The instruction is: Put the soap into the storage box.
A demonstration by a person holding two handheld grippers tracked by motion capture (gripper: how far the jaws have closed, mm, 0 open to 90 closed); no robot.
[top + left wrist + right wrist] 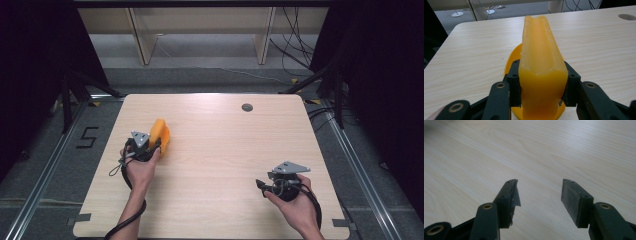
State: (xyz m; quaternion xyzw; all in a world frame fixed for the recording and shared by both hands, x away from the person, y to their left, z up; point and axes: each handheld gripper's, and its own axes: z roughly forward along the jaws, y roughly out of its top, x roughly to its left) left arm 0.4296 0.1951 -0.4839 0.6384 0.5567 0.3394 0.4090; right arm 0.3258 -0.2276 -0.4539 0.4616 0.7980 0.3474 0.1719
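A tall orange-yellow plastic object point(540, 47) with a grooved top stands on a round yellow base point(512, 56) at the left of the wooden table point(225, 145). My left gripper point(543, 86) is shut on its lower body, one black pad pressed to each side. From above, the orange object point(160, 131) sticks out past the left gripper point(155, 145), which a hand holds. My right gripper point(539, 195) hovers over bare wood with its jaws wide apart and nothing between them. That right gripper point(261, 186) sits near the table's front right, pointing left.
A round grey grommet point(247, 107) is set in the tabletop near the far edge. Beyond the table stand wooden furniture legs point(142, 45) and loose cables point(295, 50) on the floor. Black stands flank both far corners.
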